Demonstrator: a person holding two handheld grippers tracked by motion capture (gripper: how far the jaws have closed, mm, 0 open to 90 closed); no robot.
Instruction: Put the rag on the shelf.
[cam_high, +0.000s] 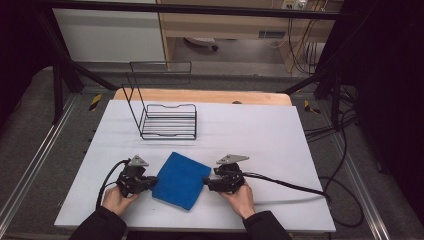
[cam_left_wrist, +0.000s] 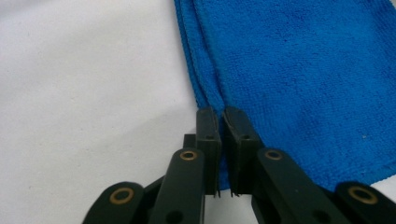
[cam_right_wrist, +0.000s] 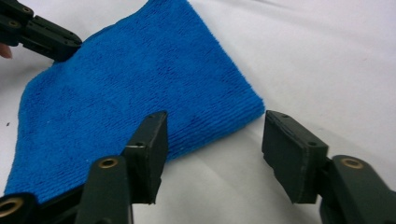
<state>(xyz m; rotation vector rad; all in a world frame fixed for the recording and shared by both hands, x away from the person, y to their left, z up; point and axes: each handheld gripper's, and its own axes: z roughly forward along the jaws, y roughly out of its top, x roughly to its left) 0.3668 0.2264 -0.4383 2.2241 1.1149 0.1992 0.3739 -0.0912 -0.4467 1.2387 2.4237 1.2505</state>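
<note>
Jaws of left gripper (cam_left_wrist: 222, 116) clenched on blue cloth (cam_left_wrist: 299, 70) edge, right gripper (cam_right_wrist: 212, 140) jaws released around its corner

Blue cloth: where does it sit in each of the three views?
High view: blue cloth low centre on the white table, between both grippers.
Left gripper view: upper right, its folded edge pinched by the left gripper.
Right gripper view: left and centre, a corner between the open right gripper.
Shared landmark: the white table.
</note>
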